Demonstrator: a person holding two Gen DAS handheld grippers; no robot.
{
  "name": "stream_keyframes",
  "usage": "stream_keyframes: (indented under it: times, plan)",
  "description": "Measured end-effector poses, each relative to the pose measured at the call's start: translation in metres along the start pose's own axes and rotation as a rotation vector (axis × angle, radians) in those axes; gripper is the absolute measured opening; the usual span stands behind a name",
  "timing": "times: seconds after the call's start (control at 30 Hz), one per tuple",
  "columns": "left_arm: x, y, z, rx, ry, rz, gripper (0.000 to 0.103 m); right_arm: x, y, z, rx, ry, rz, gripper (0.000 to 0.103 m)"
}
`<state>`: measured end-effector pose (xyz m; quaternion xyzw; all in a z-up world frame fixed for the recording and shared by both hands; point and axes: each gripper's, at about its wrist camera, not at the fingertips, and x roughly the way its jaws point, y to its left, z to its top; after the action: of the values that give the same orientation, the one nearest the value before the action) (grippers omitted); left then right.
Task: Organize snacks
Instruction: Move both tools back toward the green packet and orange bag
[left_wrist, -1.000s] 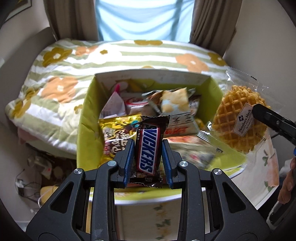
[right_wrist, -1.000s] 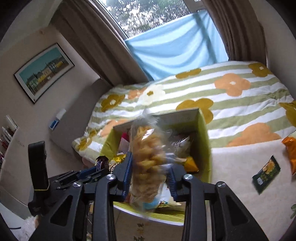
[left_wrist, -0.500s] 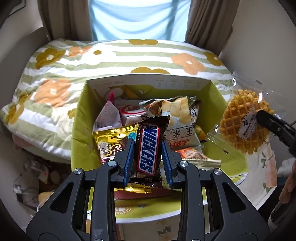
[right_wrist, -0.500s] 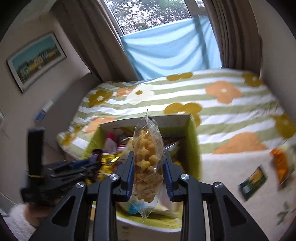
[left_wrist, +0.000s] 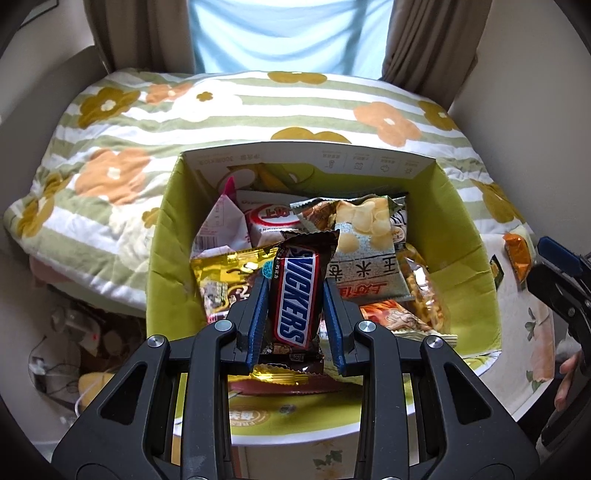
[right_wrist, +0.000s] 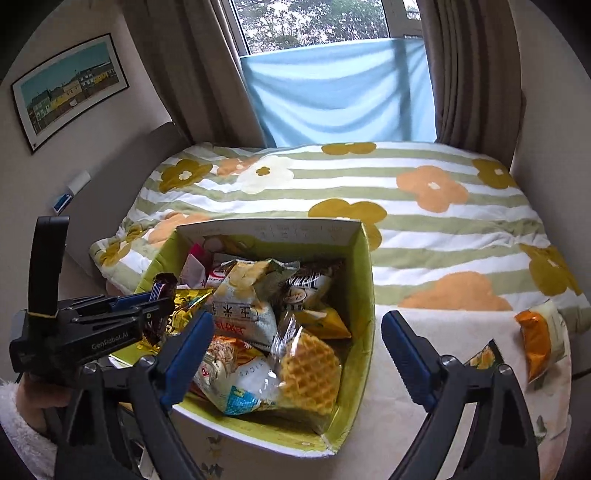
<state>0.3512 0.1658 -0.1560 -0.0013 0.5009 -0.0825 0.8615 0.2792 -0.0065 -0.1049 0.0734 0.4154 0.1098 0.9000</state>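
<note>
The left gripper (left_wrist: 295, 314) has its blue-padded fingers (left_wrist: 258, 314) clamped on a brown plastic-wrapped Snickers chocolate bar (left_wrist: 295, 295). In the left wrist view the bar's long axis runs from about 6 o'clock to 12 o'clock, tipped slightly toward 1 o'clock, with the white lettering reading up its length and its crimped end pointing away from the camera. It hangs above the near part of a lime-green open cardboard box (left_wrist: 162, 280), not resting on the contents.

The box stands at the edge of a pale floral-cloth worktop (right_wrist: 424, 424), its far side against a bed with a green-striped flowered quilt (left_wrist: 110, 122). Inside lies a loose heap of snacks: a gold foil packet (left_wrist: 218, 277) at 9 o'clock of the bar, a pink-and-white pouch (left_wrist: 221, 221) at 11 o'clock, a pale chip bag with printed crisps (left_wrist: 365, 229) at 1 o'clock.

In the right wrist view a clear-wrapped round golden waffle (right_wrist: 310, 369) lies flat in the box's near right corner, on top of other packets.

The right gripper (right_wrist: 295, 354) is opening, its fingers wide apart with nothing pressed between them; the waffle sits below the gap. At 3 o'clock, an orange foil packet (right_wrist: 535, 343) and a small dark green sachet (right_wrist: 484, 356) lie on the worktop outside the box.
</note>
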Motion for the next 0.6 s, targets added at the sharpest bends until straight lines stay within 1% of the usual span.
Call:
stream_keyframes:
  times: [0.03,0.1,0.13,0.17,0.2,0.23,0.27,0.3,0.4,0.5,0.6]
  plan:
    - [0.001,-0.001,0.002,0.006,0.001,0.008,0.027,0.0,0.0,0.0,0.002,0.001,0.001,0.09]
    - [0.006,-0.002,0.003,0.01,0.03,0.013,0.028,-0.001,0.001,0.0,-0.001,-0.004,-0.002,0.09]
    - [0.008,-0.002,0.003,0.007,0.045,0.013,0.039,-0.002,0.001,0.0,-0.004,-0.008,-0.004,0.09]
    - [0.01,-0.001,0.002,0.005,0.06,0.019,0.068,-0.003,0.001,0.0,-0.008,-0.012,-0.01,0.09]
    - [0.011,-0.001,-0.001,0.006,0.065,0.033,0.084,-0.003,0.001,-0.001,-0.008,-0.014,-0.014,0.091]
    - [0.008,0.0,-0.004,0.004,0.042,0.041,0.098,-0.003,0.0,-0.002,-0.007,-0.015,-0.017,0.091]
    - [0.004,0.001,-0.007,-0.003,0.021,0.041,0.099,-0.004,-0.001,-0.004,-0.002,-0.015,-0.021,0.091]
    - [0.001,0.003,-0.01,-0.008,0.019,0.037,0.099,-0.004,-0.002,-0.005,0.001,-0.015,-0.021,0.091]
    - [-0.003,0.004,-0.016,0.001,0.034,0.059,0.099,-0.006,-0.003,-0.011,0.006,-0.019,-0.021,0.1]
    - [-0.01,0.004,-0.023,0.006,0.023,0.099,0.099,-0.007,-0.002,-0.014,0.0,-0.018,-0.027,0.101]
    - [-0.022,0.003,-0.027,0.024,-0.02,0.108,0.099,-0.009,0.001,-0.017,-0.011,-0.016,-0.029,0.101]
